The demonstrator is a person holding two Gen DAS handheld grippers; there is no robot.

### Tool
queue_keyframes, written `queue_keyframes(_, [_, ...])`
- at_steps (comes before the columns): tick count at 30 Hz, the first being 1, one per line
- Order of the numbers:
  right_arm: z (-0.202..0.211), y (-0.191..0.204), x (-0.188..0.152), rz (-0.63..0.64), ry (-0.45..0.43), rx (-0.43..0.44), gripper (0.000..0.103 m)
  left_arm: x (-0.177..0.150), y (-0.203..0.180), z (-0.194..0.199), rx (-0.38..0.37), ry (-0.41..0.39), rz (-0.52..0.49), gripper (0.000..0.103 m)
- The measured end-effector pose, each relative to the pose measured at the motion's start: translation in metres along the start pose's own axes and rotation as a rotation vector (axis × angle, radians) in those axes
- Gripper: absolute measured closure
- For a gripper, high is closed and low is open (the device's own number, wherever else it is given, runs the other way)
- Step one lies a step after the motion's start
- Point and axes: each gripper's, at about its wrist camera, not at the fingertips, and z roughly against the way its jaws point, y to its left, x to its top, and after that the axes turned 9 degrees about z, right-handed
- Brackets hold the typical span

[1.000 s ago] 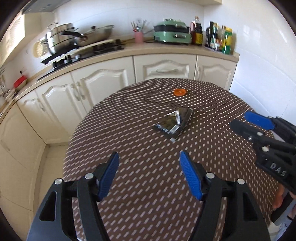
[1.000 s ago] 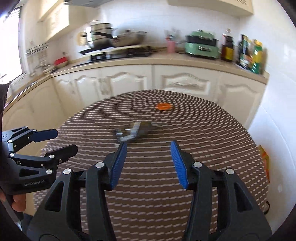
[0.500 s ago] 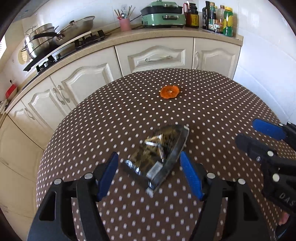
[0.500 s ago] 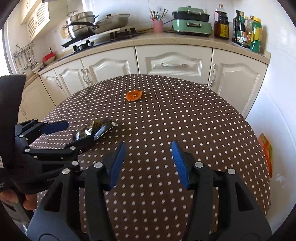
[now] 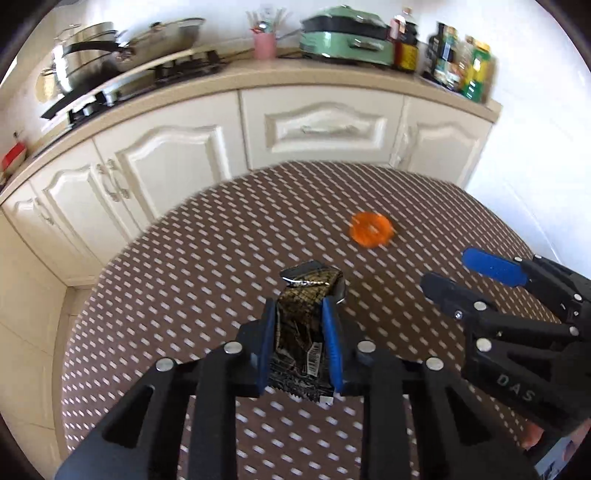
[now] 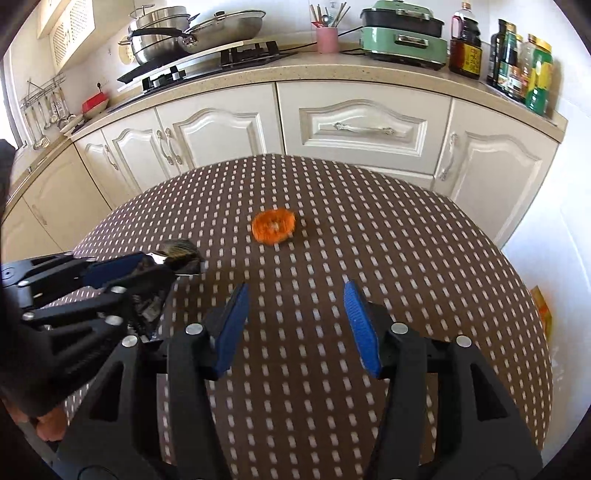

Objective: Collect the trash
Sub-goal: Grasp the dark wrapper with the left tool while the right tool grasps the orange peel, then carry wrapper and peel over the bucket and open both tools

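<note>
A crumpled dark foil snack wrapper is pinched between the blue pads of my left gripper, just above the brown dotted tablecloth. An orange peel lies further back on the table. In the right wrist view the peel lies ahead of my right gripper, which is open and empty. The left gripper shows there at the left with the wrapper sticking out. The right gripper shows open at the right in the left wrist view.
Cream kitchen cabinets curve behind the table. The counter carries pots on a stove, a pink utensil cup, a green cooker and bottles. A white wall is at the right.
My left gripper moved forward over the wrapper and shut on it. My right gripper moved closer toward the orange peel and stayed open.
</note>
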Motion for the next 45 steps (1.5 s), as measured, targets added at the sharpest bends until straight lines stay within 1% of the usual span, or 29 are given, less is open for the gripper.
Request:
queue_keyframes(1, [-0.007, 0.001, 0.007, -0.004, 0.002, 0.003, 0.049, 0.002, 0.004, -0.002, 0.001, 0.001, 0.007, 0.081])
queue_keyframes(3, [-0.017, 0.001, 0.016, -0.013, 0.008, -0.003, 0.049, 0.007, 0.015, -0.006, -0.004, 0.005, 0.031, 0.091])
queue_keyframes(8, [-0.044, 0.004, 0.034, -0.020, 0.031, -0.017, 0.048, 0.021, 0.041, -0.014, 0.013, -0.022, 0.087, 0.092])
queue_keyframes(14, [-0.069, 0.011, 0.044, -0.008, 0.057, -0.047, 0.048, 0.028, 0.052, -0.017, 0.063, -0.030, 0.103, 0.092])
queue_keyframes(15, [-0.071, 0.015, 0.046, 0.008, 0.062, -0.062, 0.054, 0.029, 0.055, -0.016, 0.063, -0.031, 0.105, 0.092])
queue_keyframes(16, [-0.073, 0.017, 0.047, 0.023, 0.066, -0.071, 0.067, 0.030, 0.056, -0.015, 0.061, -0.032, 0.108, 0.092])
queue_keyframes(19, [-0.073, 0.028, 0.048, 0.076, 0.074, -0.110, 0.067, 0.028, 0.064, -0.009, 0.055, -0.031, 0.117, 0.092])
queue_keyframes(20, [-0.070, 0.033, 0.046, 0.085, 0.069, -0.109, 0.067, 0.026, 0.066, -0.006, 0.053, -0.031, 0.119, 0.093])
queue_keyframes(22, [-0.064, 0.040, 0.044, 0.073, 0.062, -0.069, 0.067, 0.020, 0.074, 0.003, 0.042, -0.032, 0.123, 0.093])
queue_keyframes(27, [-0.028, 0.084, 0.038, 0.117, 0.006, 0.012, 0.067, -0.001, 0.101, 0.034, 0.011, -0.037, 0.165, 0.093])
queue_keyframes(31, [0.004, 0.132, 0.029, 0.154, -0.032, 0.094, 0.067, -0.023, 0.126, 0.064, 0.024, -0.048, 0.196, 0.093])
queue_keyframes(34, [0.020, 0.170, 0.021, 0.181, -0.040, 0.151, 0.067, -0.046, 0.149, 0.090, 0.040, -0.062, 0.217, 0.093])
queue_keyframes(39, [0.046, 0.238, 0.007, 0.235, -0.048, 0.238, 0.067, -0.092, 0.202, 0.136, 0.069, -0.084, 0.287, 0.093])
queue_keyframes(41, [0.056, 0.272, 0.000, 0.262, -0.055, 0.273, 0.067, -0.111, 0.222, 0.153, 0.089, -0.093, 0.308, 0.093])
queue_keyframes(43, [0.061, 0.299, -0.004, 0.280, -0.055, 0.303, 0.067, -0.133, 0.248, 0.172, 0.116, -0.103, 0.332, 0.093])
queue_keyframes(45, [0.066, 0.335, -0.010, 0.303, -0.055, 0.342, 0.067, -0.155, 0.275, 0.190, 0.148, -0.115, 0.366, 0.093])
